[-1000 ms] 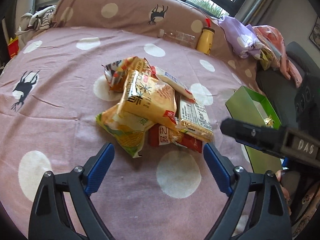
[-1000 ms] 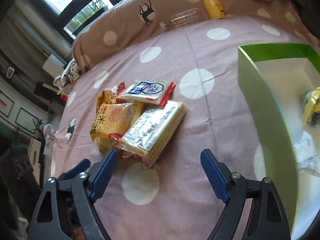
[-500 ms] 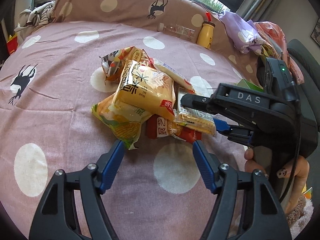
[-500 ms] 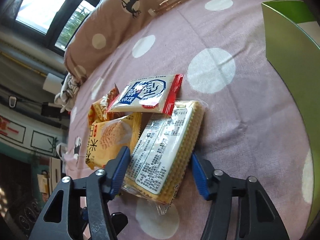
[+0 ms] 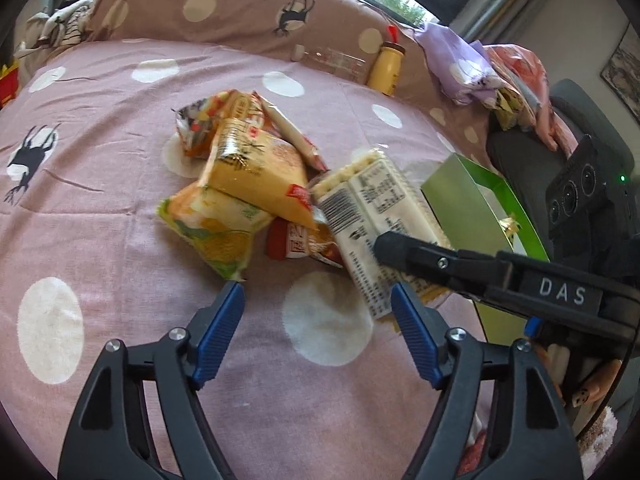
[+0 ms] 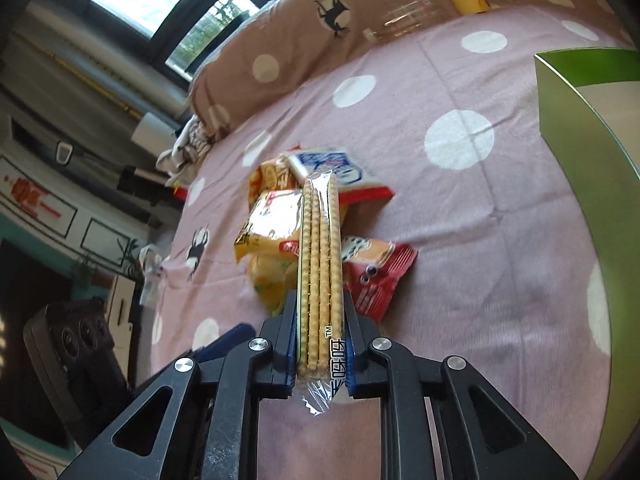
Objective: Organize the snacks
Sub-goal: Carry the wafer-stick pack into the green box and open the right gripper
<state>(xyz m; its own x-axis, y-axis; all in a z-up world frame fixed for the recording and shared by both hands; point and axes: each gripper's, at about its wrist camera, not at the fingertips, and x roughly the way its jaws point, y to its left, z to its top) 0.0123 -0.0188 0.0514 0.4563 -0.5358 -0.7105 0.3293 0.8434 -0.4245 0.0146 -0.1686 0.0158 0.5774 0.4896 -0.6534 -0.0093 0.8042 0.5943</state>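
Observation:
A pile of snack packs (image 5: 248,184) lies on the pink dotted bedspread (image 5: 100,208). My right gripper (image 6: 320,320) is shut on a clear pack of crackers (image 6: 320,248), which it holds on edge above the pile. In the left wrist view that cracker pack (image 5: 368,208) hangs tilted at the pile's right side, with the right gripper (image 5: 384,244) clamped on its near end. My left gripper (image 5: 316,288) hovers just in front of the pile, its jaws opening, with only bedspread between them. A green box (image 6: 580,120) stands open to the right.
A yellow bottle (image 5: 386,68) and a clear bottle (image 5: 332,60) lie against the dotted bolster at the back. Crumpled clothes (image 5: 472,68) sit on a dark chair (image 5: 520,152) behind the green box (image 5: 460,192). A person's hand shows at the lower right.
The right gripper came in around the cracker pack, shut on it and lifted it on edge off the pile. The left gripper's jaws narrowed, then widened a little.

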